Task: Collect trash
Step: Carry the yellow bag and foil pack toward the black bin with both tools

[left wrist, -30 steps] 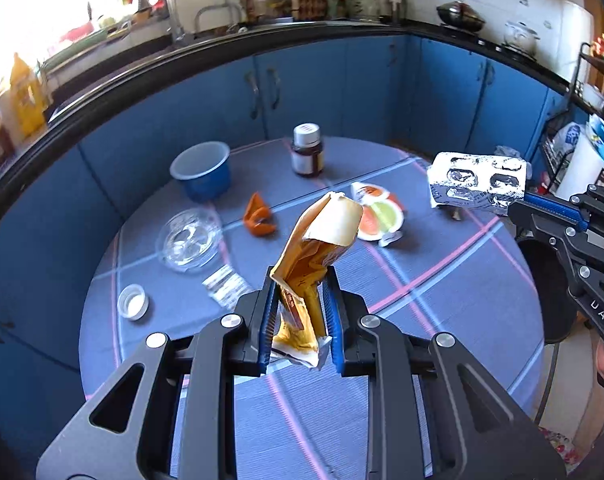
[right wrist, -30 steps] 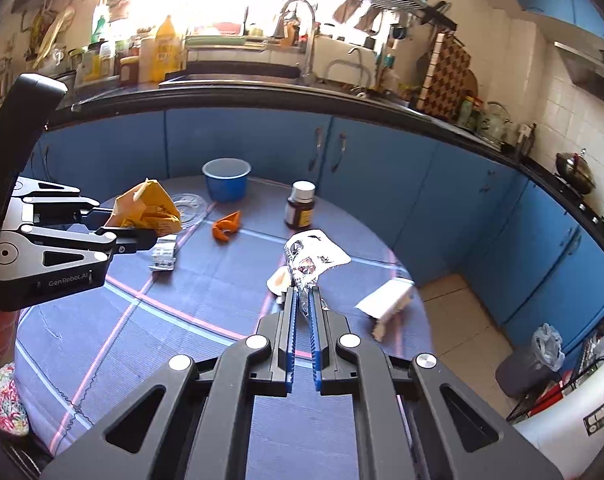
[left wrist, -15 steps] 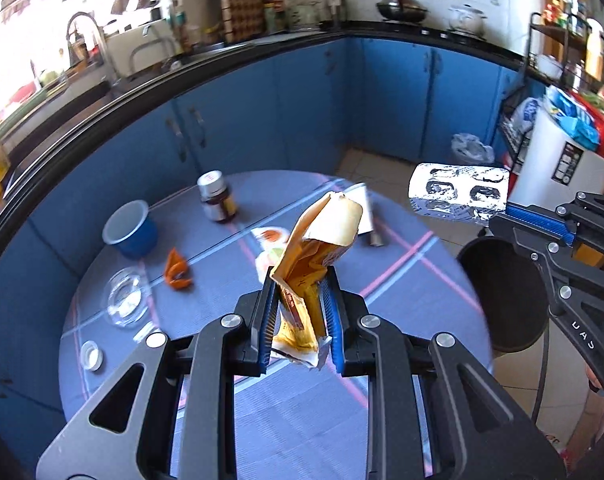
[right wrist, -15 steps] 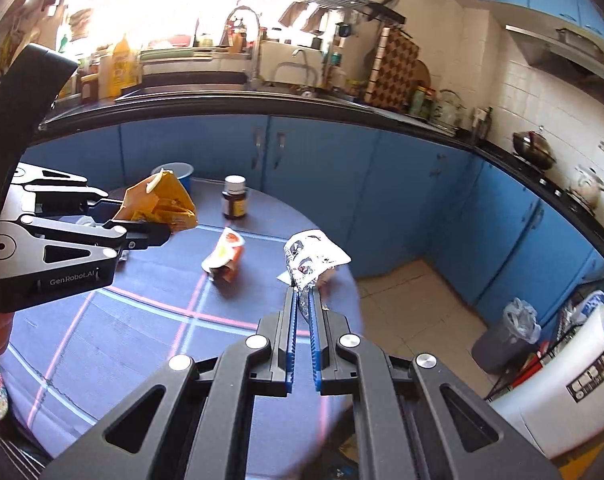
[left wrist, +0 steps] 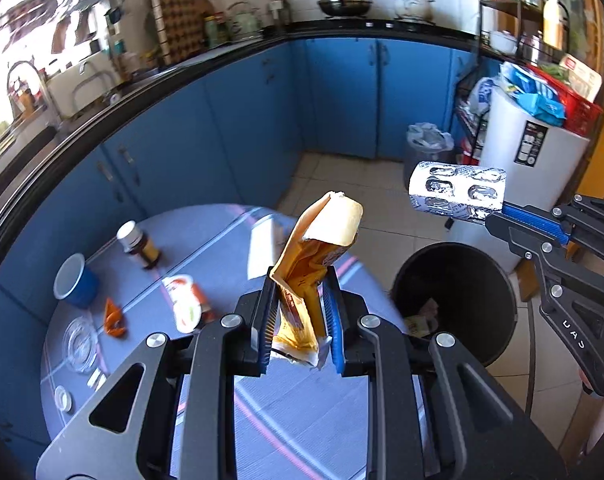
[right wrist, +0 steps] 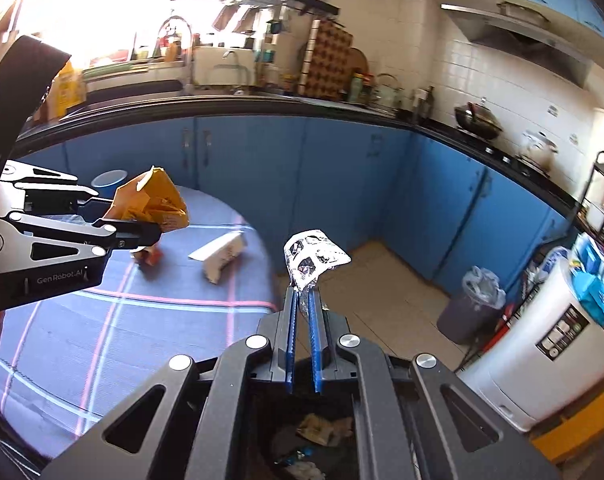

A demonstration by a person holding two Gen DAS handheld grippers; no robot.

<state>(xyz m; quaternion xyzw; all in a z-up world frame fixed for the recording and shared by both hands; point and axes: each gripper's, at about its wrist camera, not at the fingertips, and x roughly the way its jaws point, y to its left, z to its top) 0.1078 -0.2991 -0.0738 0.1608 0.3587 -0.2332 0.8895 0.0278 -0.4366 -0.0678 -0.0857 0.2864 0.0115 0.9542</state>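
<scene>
Only beneath right tongs [right wrist: 302, 294]: bin [right wrist: 313, 436] with litter, right-wrist view.

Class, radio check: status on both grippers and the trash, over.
Left gripper shut on yellow wrapper, above table edge. Right gripper shut on foil blister pack, over black bin. Bin mouth open, nothing blocking the drop.

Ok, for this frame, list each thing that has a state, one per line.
Left tongs: shut on orange wrapper, held upright.
Right tongs: shut on silver blister pack, above the black bin.
Black bin: open, some trash inside.
Brown jar: upright, capped.
Blue cup: upright on table.
Grey bin: bag-lined.
</scene>
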